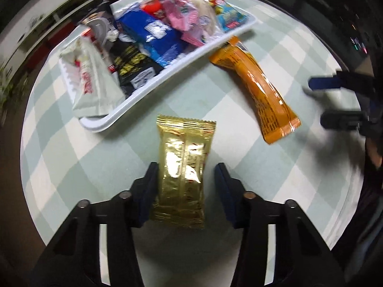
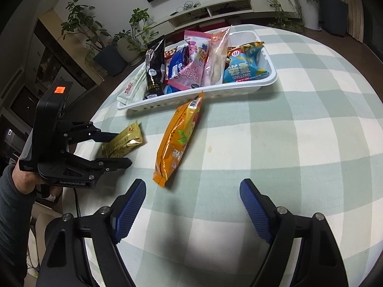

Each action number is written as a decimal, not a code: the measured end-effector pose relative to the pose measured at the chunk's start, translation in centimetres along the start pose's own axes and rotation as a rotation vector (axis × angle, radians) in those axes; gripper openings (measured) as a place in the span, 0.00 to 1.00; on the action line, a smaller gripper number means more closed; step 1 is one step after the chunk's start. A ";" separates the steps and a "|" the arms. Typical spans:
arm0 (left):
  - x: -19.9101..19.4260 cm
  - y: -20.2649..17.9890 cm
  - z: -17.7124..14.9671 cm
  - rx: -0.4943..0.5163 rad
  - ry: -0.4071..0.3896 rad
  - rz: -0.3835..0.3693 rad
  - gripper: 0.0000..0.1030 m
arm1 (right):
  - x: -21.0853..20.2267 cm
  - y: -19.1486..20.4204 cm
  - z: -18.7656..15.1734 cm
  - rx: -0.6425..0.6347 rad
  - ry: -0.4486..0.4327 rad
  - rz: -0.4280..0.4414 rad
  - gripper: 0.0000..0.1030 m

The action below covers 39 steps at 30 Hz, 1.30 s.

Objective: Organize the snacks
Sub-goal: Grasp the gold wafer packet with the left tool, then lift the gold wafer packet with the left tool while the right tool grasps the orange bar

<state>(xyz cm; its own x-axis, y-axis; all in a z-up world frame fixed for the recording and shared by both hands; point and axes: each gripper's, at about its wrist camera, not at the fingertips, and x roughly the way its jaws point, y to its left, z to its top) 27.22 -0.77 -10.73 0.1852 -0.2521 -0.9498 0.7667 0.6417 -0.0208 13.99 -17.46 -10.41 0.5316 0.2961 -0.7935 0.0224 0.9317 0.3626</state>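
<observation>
Left claw (image 1: 186,169): spread around the gold packet (image 1: 183,174), which lies flat on the checked table (image 1: 239,215). Left finger pad (image 1: 147,191) appears to touch the packet's edge; right pad stands just clear of it. Not clamped. In the right wrist view the same claw (image 2: 119,148) sits at 9 o'clock with the gold packet (image 2: 123,141) between its fingers.

Right claw (image 2: 192,205): wide, nothing between its fingers, hovering over bare table (image 2: 311,143). Also visible at 3 o'clock in the left wrist view (image 1: 318,102).

Orange packet (image 2: 177,141): flat on the table, between the two claws, its far end just beside the near wall of the white tray (image 2: 239,91); contact cannot be told. Same packet in the left view (image 1: 258,88).

Tray (image 1: 134,98) at 12 o'clock holds a crowd of snacks: blue pack (image 2: 244,64), pink pack (image 2: 191,69), black pack (image 2: 154,69), white pack (image 2: 130,91) overhanging the left end.
</observation>
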 end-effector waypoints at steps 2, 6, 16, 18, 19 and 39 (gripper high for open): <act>-0.1 0.6 0.0 -0.048 -0.008 0.007 0.33 | 0.1 0.1 0.1 -0.003 0.000 -0.004 0.81; -0.4 1.7 -0.2 -0.134 -0.027 0.020 0.30 | 0.4 0.4 0.4 -0.005 0.002 -0.013 0.81; -3.6 0.5 -5.9 -0.333 -0.161 -0.040 0.28 | 1.9 2.2 2.1 -0.034 -0.006 -0.039 0.76; -4.7 0.3 -7.4 -0.398 -0.215 -0.052 0.28 | 2.7 2.5 2.7 -0.031 0.002 -0.051 0.73; -5.1 0.3 -7.9 -0.428 -0.240 -0.059 0.28 | 3.1 2.6 2.9 -0.030 0.007 -0.057 0.71; -6.6 -1.2 -10.7 -0.608 -0.375 -0.102 0.28 | 6.4 4.6 3.3 -0.147 0.042 -0.225 0.27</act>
<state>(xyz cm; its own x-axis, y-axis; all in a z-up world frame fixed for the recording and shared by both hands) 18.50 7.84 -7.80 0.4133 -0.4940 -0.7650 0.3341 0.8637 -0.3773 20.33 -11.95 -12.16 0.4915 0.0834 -0.8669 0.0117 0.9947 0.1024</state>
